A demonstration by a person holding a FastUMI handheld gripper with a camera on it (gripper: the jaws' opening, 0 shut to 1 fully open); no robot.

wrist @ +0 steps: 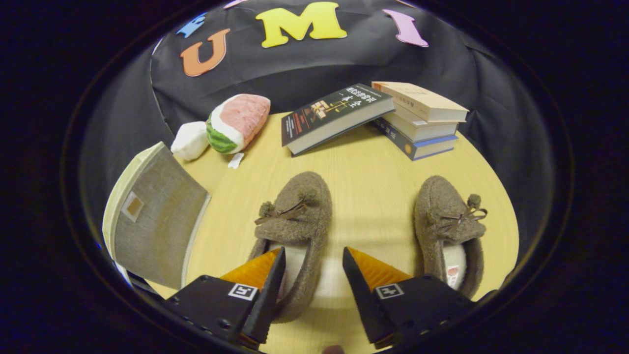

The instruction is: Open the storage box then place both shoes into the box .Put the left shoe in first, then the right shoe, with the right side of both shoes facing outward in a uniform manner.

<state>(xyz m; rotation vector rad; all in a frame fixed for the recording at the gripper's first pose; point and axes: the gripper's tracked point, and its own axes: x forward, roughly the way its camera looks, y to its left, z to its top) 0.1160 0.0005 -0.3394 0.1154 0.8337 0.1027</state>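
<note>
A pale wooden table [373,162] stands against a black cloth wall [304,69]. Soft light falls on its grain, with faint shadow bands across it.

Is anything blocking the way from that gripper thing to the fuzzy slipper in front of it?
Nothing visible. The open gripper already straddles the heel side wall of the nearer slipper; the storage box stands beside it across bare table.

Riding the tool [313,255], angled down, close over table [373,162]
</note>
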